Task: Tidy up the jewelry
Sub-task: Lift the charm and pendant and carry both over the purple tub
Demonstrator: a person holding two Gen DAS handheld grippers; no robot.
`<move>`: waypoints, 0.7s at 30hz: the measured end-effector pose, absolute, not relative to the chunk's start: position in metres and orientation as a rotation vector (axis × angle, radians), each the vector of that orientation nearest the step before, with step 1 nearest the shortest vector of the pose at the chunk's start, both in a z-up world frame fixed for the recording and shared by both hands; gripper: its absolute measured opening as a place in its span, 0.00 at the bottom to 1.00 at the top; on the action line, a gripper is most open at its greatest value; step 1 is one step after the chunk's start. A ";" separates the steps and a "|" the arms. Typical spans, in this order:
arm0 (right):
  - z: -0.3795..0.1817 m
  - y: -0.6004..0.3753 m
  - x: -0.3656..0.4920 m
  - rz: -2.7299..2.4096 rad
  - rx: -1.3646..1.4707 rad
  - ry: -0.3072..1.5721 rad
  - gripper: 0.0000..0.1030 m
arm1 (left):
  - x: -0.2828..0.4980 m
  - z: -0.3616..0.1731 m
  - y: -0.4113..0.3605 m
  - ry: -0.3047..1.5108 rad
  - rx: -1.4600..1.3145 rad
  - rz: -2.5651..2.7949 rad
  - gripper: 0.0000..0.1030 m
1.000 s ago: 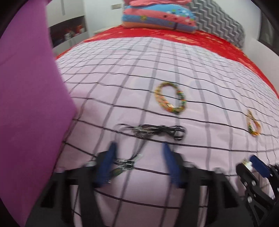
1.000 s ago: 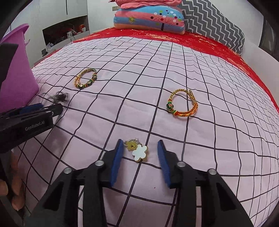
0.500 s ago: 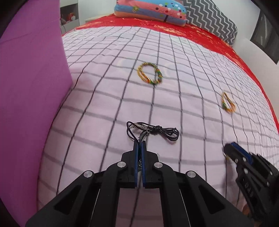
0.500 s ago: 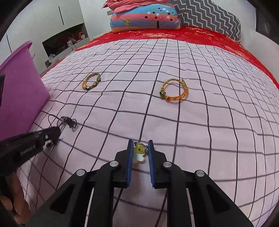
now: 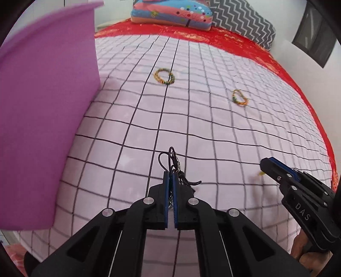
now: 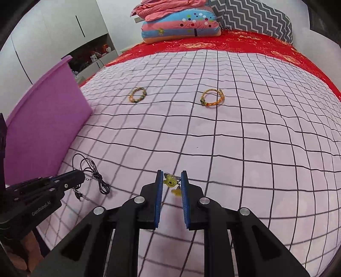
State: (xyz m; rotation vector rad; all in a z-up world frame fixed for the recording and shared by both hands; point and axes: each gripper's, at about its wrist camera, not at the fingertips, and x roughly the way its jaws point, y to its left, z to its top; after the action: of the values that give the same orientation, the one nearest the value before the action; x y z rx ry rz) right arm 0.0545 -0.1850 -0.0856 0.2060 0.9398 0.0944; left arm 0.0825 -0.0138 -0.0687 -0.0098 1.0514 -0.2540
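Left gripper: the black two-finger left gripper with blue pads (image 5: 170,176) is clamped on the black cord necklace with a silver chain (image 5: 173,163); its jaws are pressed together with cord and chain between them.
Necklace: loops stick out past the fingertips and a knotted end hangs to the right; in the right wrist view the cord (image 6: 93,170) trails down from the tips to the cover.
Right gripper: the matching black right gripper with blue pads (image 6: 172,181) is closed on the yellow bear-face charm with a pale pendant below it (image 6: 170,182); the jaws stand a little apart, the charm held between the pads near their tips.
Hands: part of a hand (image 5: 302,247) shows under the right gripper's body.
Bed cover: pale pink cloth with a dark grid (image 6: 234,149), under both grippers.
Purple bin: a plain purple plastic wall (image 5: 42,127) stands at the left, just beside the left gripper.
Bracelets: two woven orange-and-green cord bracelets lie flat farther up the cover, one left (image 6: 137,94), one right (image 6: 212,98), well apart.
Far end: red patterned bedspread (image 6: 245,42), then a striped colourful pillow (image 6: 181,25) and a grey zigzag cushion (image 6: 251,17).
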 end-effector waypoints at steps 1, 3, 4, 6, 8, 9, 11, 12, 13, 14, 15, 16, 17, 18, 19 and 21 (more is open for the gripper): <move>-0.080 -0.183 0.050 0.098 0.201 0.933 0.16 | 0.079 -0.063 -0.013 1.039 -0.006 -0.258 0.04; -0.068 -0.178 0.043 0.104 0.194 0.915 0.16 | 0.070 -0.045 -0.007 1.004 -0.010 -0.269 0.04; -0.061 -0.175 0.040 0.109 0.193 0.900 0.16 | 0.067 -0.038 -0.005 0.992 -0.016 -0.272 0.04; -0.047 -0.170 0.034 0.116 0.191 0.872 0.16 | 0.061 -0.022 0.002 0.966 -0.029 -0.273 0.04; -0.032 -0.163 0.029 0.127 0.182 0.842 0.16 | 0.055 -0.009 0.006 0.946 -0.031 -0.271 0.04; -0.023 -0.158 0.028 0.131 0.173 0.832 0.16 | 0.053 0.000 0.009 0.934 -0.025 -0.266 0.04; -0.006 -0.147 0.028 0.144 0.160 0.814 0.16 | 0.051 0.014 0.015 0.915 -0.019 -0.256 0.04; 0.001 -0.144 0.027 0.151 0.158 0.805 0.16 | 0.049 0.022 0.019 0.904 -0.022 -0.255 0.04; 0.012 -0.137 0.028 0.163 0.152 0.788 0.16 | 0.048 0.034 0.025 0.886 -0.026 -0.254 0.04; 0.020 -0.133 0.029 0.169 0.148 0.778 0.16 | 0.048 0.042 0.030 0.872 -0.029 -0.251 0.04; 0.029 -0.126 0.031 0.181 0.144 0.766 0.16 | 0.048 0.049 0.034 0.860 -0.031 -0.249 0.04; 0.039 -0.120 0.033 0.196 0.142 0.755 0.16 | 0.048 0.059 0.040 0.841 -0.034 -0.244 0.04; 0.045 -0.115 0.034 0.206 0.140 0.746 0.16 | 0.048 0.069 0.047 0.822 -0.038 -0.238 0.04; 0.054 -0.107 0.036 0.219 0.135 0.732 0.16 | 0.049 0.076 0.051 0.810 -0.040 -0.231 0.04; 0.061 -0.100 0.038 0.233 0.128 0.721 0.16 | 0.049 0.084 0.058 0.795 -0.043 -0.220 0.04; 0.072 -0.086 0.043 0.261 0.122 0.706 0.16 | 0.051 0.097 0.074 0.770 -0.049 -0.195 0.04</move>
State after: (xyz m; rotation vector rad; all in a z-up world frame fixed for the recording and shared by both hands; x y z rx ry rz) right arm 0.0428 -0.0861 0.0718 0.1225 0.7058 0.2607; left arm 0.0514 0.0743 0.0973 -0.0494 0.7697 -0.1952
